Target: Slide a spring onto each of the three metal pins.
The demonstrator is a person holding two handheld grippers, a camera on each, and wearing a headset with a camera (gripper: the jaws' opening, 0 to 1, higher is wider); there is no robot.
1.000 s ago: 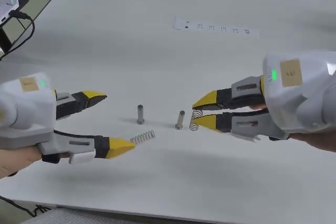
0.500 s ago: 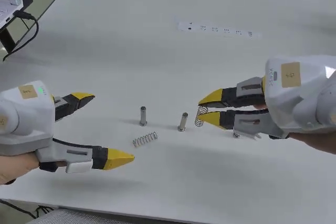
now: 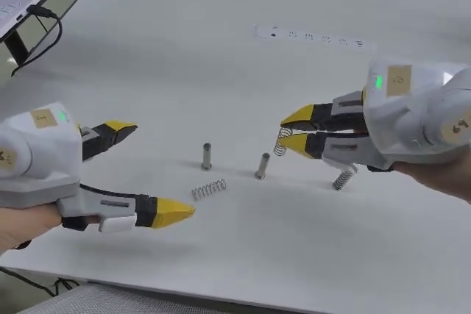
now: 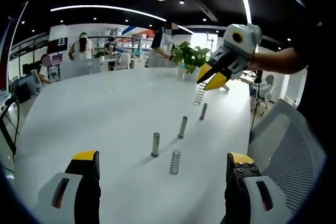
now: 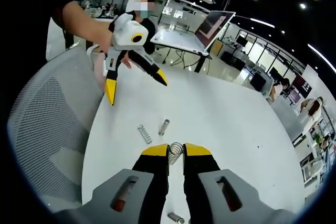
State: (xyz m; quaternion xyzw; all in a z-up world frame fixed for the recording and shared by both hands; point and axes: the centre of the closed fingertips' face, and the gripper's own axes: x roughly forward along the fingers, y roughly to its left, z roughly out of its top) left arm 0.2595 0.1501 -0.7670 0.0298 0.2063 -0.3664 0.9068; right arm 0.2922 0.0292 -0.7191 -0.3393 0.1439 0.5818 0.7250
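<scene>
Right gripper [image 3: 289,131]: jaws are nearly closed, and a spring [image 3: 282,142] is pinched at the yellow tips. It hangs down from them and appears clear of the table [image 3: 221,71]. In the right gripper view the coil is seen clamped between both tips.

The near pin [image 3: 263,166] stands upright just ahead of and below those tips. The far pin [image 3: 207,156] stands further ahead, between the two grippers.

Left gripper [image 3: 147,170]: jaws are spread wide and nothing is held. A loose spring [image 3: 209,189] lies flat just ahead of its lower tip. A third spring [image 3: 343,179] lies under the right gripper's body, behind its tips.

The spring is judged very light, thin-wired and soft sideways. It is easily squashed, or flicked out of hard smooth tips, if over-squeezed. It is best gripped gently across the coils near one end, with the other end left open for the pin. The pins are thin and free-standing, so they are likely to be tipped by a side push.
</scene>
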